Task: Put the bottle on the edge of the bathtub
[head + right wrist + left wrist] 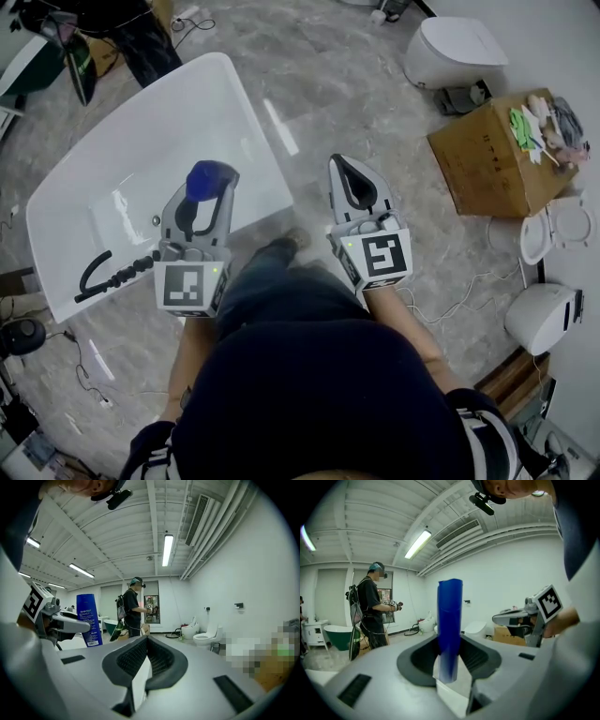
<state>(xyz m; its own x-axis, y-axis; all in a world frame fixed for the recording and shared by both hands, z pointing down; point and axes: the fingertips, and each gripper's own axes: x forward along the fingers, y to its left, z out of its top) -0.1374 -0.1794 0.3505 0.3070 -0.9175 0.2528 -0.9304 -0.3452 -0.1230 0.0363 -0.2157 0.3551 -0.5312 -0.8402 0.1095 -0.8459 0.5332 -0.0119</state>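
A blue bottle [208, 178] is clamped between the jaws of my left gripper [202, 194], in the air above the white bathtub [141, 141] near its right rim. In the left gripper view the blue bottle [450, 620] stands up between the two dark pads, and my left gripper [450, 660] is shut on its lower part. My right gripper [357, 180] hovers over the marble floor to the right of the tub, its jaws together with nothing in them. The right gripper view shows my right gripper [146, 644] shut, and the bottle [89, 619] upright at the left.
A black ribbed hose [112, 274] hangs at the left gripper over the tub. A cardboard box [497, 159] and white toilets [455, 47] [544, 317] stand to the right, with cables on the floor. Across the room stands another person [370, 609] beside a green tub [335, 637].
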